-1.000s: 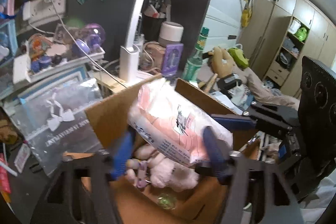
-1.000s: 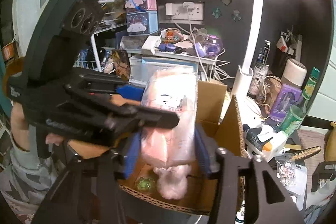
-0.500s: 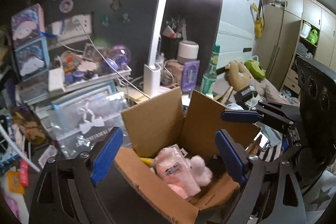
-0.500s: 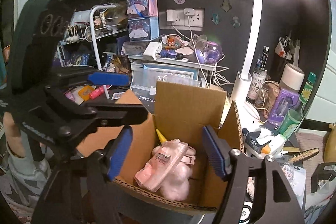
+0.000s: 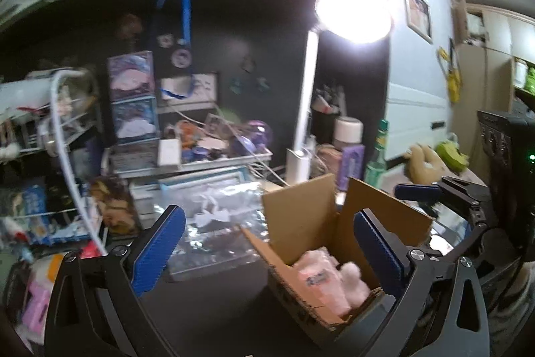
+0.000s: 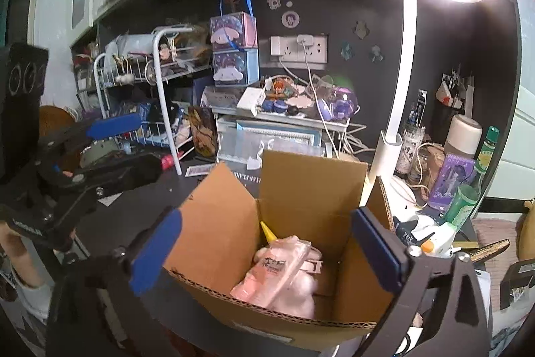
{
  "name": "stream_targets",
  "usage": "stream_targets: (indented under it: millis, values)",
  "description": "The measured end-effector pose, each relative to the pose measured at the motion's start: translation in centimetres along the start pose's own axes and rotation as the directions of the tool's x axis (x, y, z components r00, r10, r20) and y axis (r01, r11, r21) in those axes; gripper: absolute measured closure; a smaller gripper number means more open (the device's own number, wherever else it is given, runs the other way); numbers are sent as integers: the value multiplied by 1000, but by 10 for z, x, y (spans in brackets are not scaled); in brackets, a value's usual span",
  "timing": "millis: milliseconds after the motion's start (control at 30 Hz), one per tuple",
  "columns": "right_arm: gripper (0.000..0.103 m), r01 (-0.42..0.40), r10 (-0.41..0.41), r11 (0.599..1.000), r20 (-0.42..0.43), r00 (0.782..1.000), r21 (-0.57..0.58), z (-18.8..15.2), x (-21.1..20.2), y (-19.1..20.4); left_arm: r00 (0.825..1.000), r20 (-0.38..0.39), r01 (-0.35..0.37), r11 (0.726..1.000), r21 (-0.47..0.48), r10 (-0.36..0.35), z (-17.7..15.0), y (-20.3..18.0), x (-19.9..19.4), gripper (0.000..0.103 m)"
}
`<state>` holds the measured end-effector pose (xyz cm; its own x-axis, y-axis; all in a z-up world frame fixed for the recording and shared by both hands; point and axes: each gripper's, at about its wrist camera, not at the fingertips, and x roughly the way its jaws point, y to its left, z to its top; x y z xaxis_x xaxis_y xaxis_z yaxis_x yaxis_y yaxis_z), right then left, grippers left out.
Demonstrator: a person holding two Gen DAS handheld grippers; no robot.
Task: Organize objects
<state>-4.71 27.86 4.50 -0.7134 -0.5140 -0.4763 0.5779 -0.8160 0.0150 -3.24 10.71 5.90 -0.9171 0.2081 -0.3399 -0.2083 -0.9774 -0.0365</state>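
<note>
An open cardboard box [image 6: 311, 189] stands on the dark desk, and it also shows in the left wrist view [image 5: 301, 219]. A pink plastic package [image 6: 277, 266] lies inside it on a pink fluffy plush [image 6: 297, 293], next to a yellow tip [image 6: 269, 231]. The package also shows in the left wrist view [image 5: 317, 276]. My right gripper [image 6: 267, 253] is open and empty above the box's near side. My left gripper [image 5: 267, 253] is open and empty to the left of the box. The other gripper shows at the left of the right wrist view [image 6: 113, 126].
A lit white desk lamp [image 6: 398, 109] stands behind the box. A green bottle [image 6: 468, 186], a purple box [image 6: 451, 179] and a white figure [image 6: 431, 233] sit to the right. A white wire rack [image 6: 147, 96], stacked storage boxes [image 6: 234, 46] and a cluttered tray [image 6: 284, 109] fill the back.
Both grippers opened and dropped the pink package into the box, then drew back and up. The left gripper swung to the left of the box.
</note>
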Motion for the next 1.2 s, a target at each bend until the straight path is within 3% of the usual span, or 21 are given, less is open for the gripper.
stream_targets:
  millis: [233,367,1200]
  values:
    - [1,23,-21,998,39,999,-56,-3,-1,15,998,31,-59,995,-84,62,-17,16,-11,2]
    - [1,13,-11,998,35,999,-64,-6,2,20,998,23,-51,994,-99,54,-23,18,-13,2]
    - [1,0,1,998,26,1000,-60,-5,5,24,995,19,-94,990,-107,97,-29,26,-18,2]
